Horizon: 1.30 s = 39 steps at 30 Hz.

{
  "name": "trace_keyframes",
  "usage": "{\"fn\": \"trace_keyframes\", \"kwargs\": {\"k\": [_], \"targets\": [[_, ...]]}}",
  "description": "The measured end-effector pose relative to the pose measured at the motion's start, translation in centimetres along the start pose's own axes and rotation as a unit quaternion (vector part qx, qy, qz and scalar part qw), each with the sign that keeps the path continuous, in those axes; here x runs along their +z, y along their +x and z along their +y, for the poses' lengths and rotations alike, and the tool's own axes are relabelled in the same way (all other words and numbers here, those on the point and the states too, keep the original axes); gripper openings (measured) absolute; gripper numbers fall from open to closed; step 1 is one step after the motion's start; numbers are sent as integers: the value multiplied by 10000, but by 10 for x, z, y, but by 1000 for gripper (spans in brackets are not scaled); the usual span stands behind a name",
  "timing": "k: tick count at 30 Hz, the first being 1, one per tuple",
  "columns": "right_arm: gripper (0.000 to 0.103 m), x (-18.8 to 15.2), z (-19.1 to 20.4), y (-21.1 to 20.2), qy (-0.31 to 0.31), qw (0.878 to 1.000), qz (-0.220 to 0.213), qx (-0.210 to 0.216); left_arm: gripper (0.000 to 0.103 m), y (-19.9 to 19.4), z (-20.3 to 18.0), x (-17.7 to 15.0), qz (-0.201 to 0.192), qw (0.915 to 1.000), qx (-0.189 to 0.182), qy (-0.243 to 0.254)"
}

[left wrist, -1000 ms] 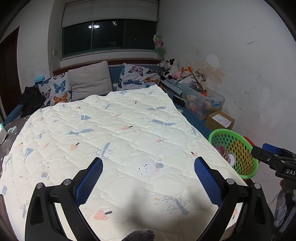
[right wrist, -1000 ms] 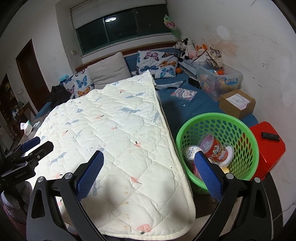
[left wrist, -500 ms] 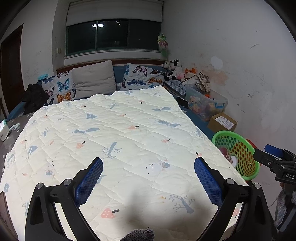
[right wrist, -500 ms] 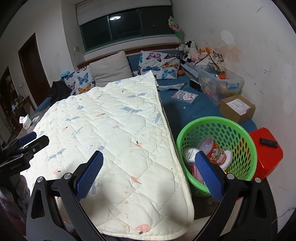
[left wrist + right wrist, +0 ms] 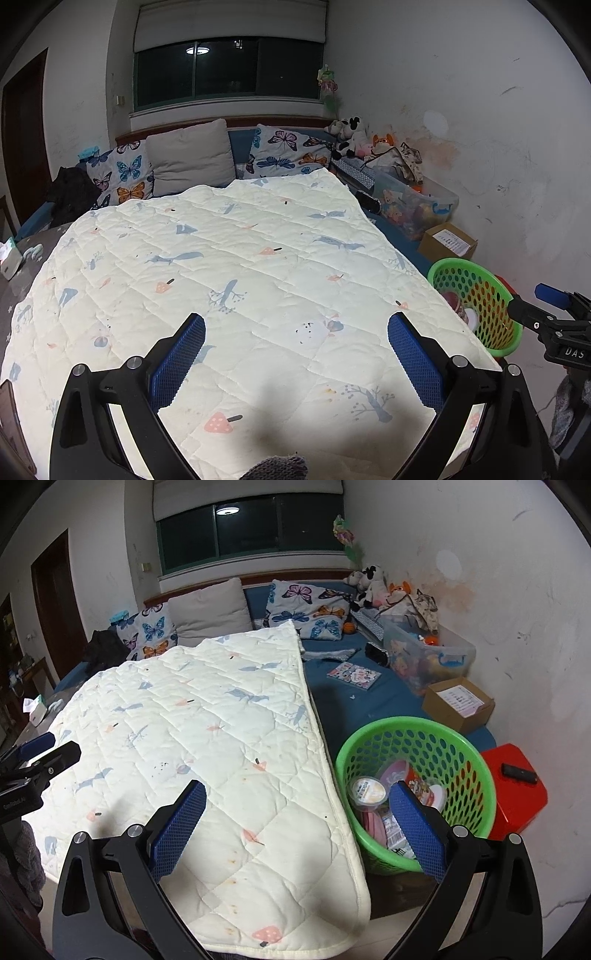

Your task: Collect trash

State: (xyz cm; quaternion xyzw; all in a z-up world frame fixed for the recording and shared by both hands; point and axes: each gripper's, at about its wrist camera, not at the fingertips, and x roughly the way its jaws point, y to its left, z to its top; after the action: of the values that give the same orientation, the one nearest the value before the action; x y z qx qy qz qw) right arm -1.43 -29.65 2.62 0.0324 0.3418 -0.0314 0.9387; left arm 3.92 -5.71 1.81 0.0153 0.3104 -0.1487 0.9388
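Observation:
A green mesh basket (image 5: 417, 734) stands on the bed's right side beside the cream quilt (image 5: 207, 731). It holds trash: a round noodle cup (image 5: 367, 792), a red-and-white cup (image 5: 424, 788) and wrappers. The basket also shows at the right in the left wrist view (image 5: 476, 295). My left gripper (image 5: 295, 354) is open and empty above the quilt's (image 5: 236, 280) near end. My right gripper (image 5: 297, 823) is open and empty above the quilt's right edge, its right finger (image 5: 413, 823) over the basket's near rim. Each gripper shows at the edge of the other's view.
A red box (image 5: 513, 794) with a black remote (image 5: 519, 771) sits right of the basket. Behind it are a cardboard box (image 5: 458, 705), a clear toy bin (image 5: 428, 653), a booklet (image 5: 352, 674), plush toys (image 5: 373, 583) and pillows (image 5: 210, 609) at the headboard.
Both grippers have pulled back and risen slightly; the bed and basket look farther away. Both stay open and empty.

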Motion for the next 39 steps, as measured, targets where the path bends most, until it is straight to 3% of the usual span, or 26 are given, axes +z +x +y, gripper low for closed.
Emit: {"fn": "trace_keyframes", "kwargs": {"k": [39], "targets": [[98, -6, -6, 3, 38, 10000, 48, -73, 96, -5, -5, -5, -52, 9999, 85, 89]]}}
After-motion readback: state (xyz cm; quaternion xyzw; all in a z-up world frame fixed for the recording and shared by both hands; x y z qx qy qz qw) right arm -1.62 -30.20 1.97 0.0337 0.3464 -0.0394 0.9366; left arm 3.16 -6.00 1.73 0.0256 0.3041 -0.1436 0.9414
